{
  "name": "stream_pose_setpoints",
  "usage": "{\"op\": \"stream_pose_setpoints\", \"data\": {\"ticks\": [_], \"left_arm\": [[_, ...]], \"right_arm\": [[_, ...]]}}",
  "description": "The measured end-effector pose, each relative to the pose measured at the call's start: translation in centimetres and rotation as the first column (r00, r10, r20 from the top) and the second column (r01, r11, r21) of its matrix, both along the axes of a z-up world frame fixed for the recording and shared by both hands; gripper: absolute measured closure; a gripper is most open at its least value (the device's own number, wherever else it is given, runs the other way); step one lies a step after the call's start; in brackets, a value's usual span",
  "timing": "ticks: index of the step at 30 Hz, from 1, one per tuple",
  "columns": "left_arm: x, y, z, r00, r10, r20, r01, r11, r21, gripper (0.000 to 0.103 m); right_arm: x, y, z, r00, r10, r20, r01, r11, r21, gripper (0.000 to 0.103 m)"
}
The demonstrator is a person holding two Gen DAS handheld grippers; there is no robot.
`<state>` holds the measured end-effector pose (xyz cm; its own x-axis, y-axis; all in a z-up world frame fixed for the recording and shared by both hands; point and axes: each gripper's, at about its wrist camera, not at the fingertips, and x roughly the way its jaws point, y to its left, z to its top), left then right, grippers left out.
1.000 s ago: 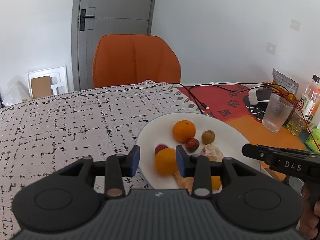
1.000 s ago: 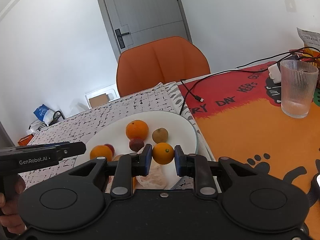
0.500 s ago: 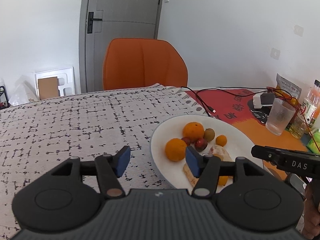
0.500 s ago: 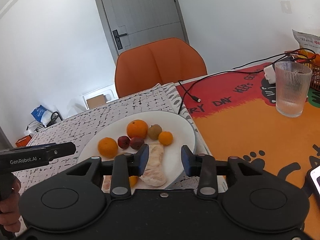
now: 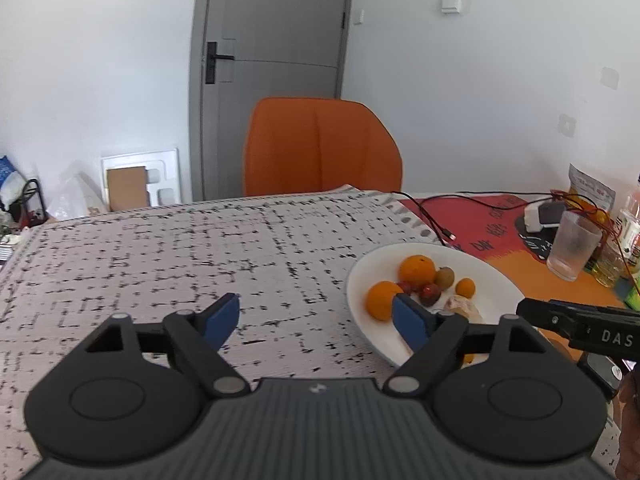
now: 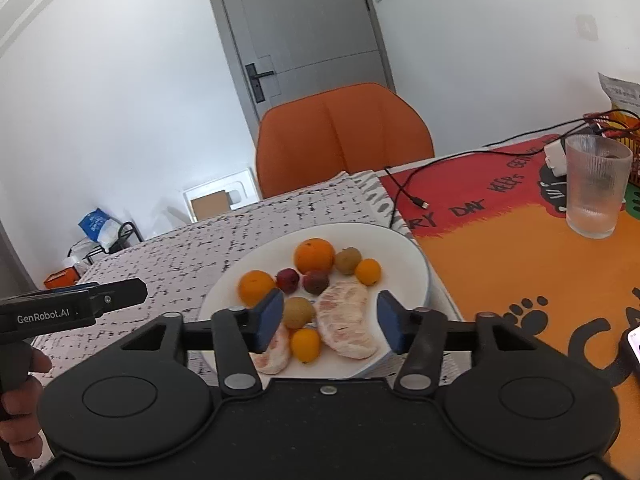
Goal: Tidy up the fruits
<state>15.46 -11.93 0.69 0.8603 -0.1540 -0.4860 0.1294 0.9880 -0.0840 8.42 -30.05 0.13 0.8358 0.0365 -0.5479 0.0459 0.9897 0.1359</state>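
Plate: white, frame centre of the right view, holding all the fruit.
Pomelo: two peeled segments; the larger's long axis ran upper left to lower right.
Count: two oranges, two kumquats, two kiwis, two dark red fruits.
Left gripper: level over the cloth, jaws wide apart, empty.
Right gripper: over the plate's near edge, jaws apart, empty.

White plate: 2 oranges, 2 kiwis, 2 pomelo segments. Right gripper: fingers spread, empty, above plate's near edge. Ribbed glass on orange mat.
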Motion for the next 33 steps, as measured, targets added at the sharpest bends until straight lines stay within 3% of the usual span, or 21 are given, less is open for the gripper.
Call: {"op": "stream_pose_setpoints", "data": {"ticks": [4,8,10,14,33], "left_arm": [[-1.1,0.7,0.5,1.0,0.027,0.014,-0.027,0.999,0.018,0.011],[-2.3,1.6,1.2,0.998,0.055,0.036,-0.056,0.998,0.018,0.005],[-2.9,2.1,1.5,0.997,0.066,0.046,-0.067,0.998,0.019,0.004],[-4.1,2.8,2.1,0.995,0.085,0.054,-0.087,0.996,0.027,0.003],[-9.9,6.1,4.6,0.991,0.112,0.073,-0.115,0.993,0.033,0.0]], "right_arm": [[-0.6,1.0,0.7,0.999,0.027,0.017,-0.027,1.0,-0.004,0.029],[-1.1,2.0,1.3,0.998,0.053,0.037,-0.053,0.999,-0.008,0.018],[-1.4,2.4,1.6,0.997,0.062,0.043,-0.061,0.998,-0.01,0.01],[-2.0,3.4,2.2,0.995,0.085,0.053,-0.085,0.996,-0.012,0.001],[-4.9,6.5,4.4,0.989,0.134,0.065,-0.133,0.991,-0.025,0.0]]}}
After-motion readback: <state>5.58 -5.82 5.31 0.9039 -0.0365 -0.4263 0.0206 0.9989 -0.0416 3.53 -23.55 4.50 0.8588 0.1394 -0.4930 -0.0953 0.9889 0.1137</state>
